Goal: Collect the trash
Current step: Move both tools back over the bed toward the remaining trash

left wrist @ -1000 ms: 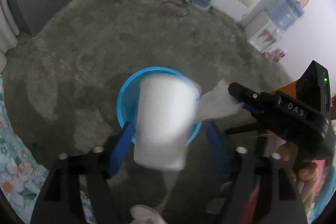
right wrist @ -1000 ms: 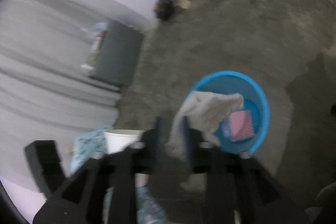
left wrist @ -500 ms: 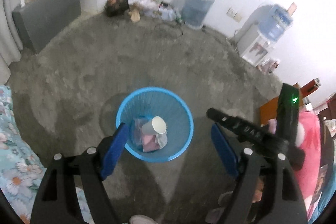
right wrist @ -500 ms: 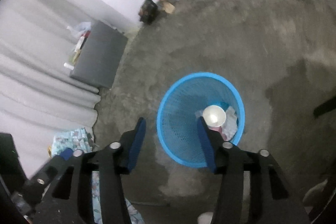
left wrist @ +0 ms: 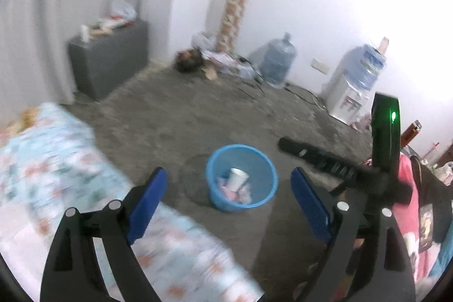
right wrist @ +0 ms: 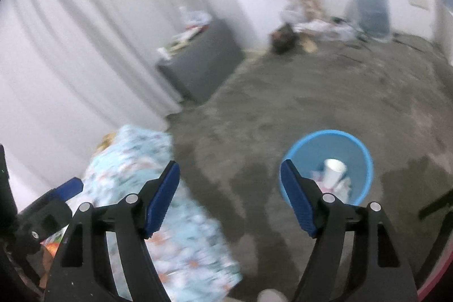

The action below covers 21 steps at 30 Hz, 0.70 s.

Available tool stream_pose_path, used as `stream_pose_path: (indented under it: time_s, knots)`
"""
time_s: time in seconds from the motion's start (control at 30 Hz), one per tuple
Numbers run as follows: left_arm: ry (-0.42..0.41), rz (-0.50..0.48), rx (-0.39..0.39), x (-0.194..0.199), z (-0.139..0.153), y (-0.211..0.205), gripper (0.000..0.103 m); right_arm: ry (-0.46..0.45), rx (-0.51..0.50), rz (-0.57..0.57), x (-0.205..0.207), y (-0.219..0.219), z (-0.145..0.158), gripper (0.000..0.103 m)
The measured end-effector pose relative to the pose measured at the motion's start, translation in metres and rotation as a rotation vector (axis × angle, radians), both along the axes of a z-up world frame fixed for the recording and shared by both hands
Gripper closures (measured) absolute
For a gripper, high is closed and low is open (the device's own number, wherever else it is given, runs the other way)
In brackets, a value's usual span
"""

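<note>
My left claw [left wrist: 228,186] is up front here, jaws spreading wider and nothing between the blue pads [left wrist: 147,200], just bare floor and the bin beyond. My right claw [right wrist: 229,188] is the same story, jaws opening, nothing gripped. Just below and to the left of both lies the floral blue bedspread [left wrist: 56,174], blurred. Past my fingertips sits the blue bin [left wrist: 264,188] on the grey concrete floor [left wrist: 170,120], upright, mouth facing up. Inside it, the white paper cup [left wrist: 237,178] lies tilted, its long axis leaning, open mouth pointing up and to the right, resting on crumpled pink and white scraps [left wrist: 226,190]. Farther back, a grey cabinet [left wrist: 109,58] stands near the curtain, then a big water jug [left wrist: 277,61] and a water dispenser [left wrist: 351,92] against the far white wall.
</note>
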<state>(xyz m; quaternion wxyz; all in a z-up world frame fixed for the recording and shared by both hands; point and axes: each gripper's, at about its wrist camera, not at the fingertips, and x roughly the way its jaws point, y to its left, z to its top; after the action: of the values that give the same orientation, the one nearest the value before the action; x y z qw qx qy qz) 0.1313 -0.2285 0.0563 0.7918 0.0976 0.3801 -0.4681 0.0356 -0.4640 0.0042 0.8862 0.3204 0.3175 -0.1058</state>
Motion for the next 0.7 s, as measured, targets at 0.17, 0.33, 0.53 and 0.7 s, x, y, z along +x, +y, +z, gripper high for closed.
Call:
stream_pose_path:
  time_s: [0.17,0.33,0.53,0.7]
  knots:
    - [-0.089,0.177,-0.011,-0.017,0.014,0.119,0.012,-0.044,0.037,0.171,0.016,0.034,0.014,0.032]
    - [-0.150,0.418,-0.056,-0.029,0.019,0.229,0.012,-0.048,0.055,0.315,0.042,0.069,0.028,0.032]
    - [-0.207,0.619,-0.096,-0.031,0.025,0.317,0.012,-0.036,0.119,0.462,0.071,0.125,0.033,0.032]
    - [-0.256,0.669,-0.087,-0.018,0.035,0.355,0.012,0.032,0.229,0.577,0.105,0.171,0.023,0.032]
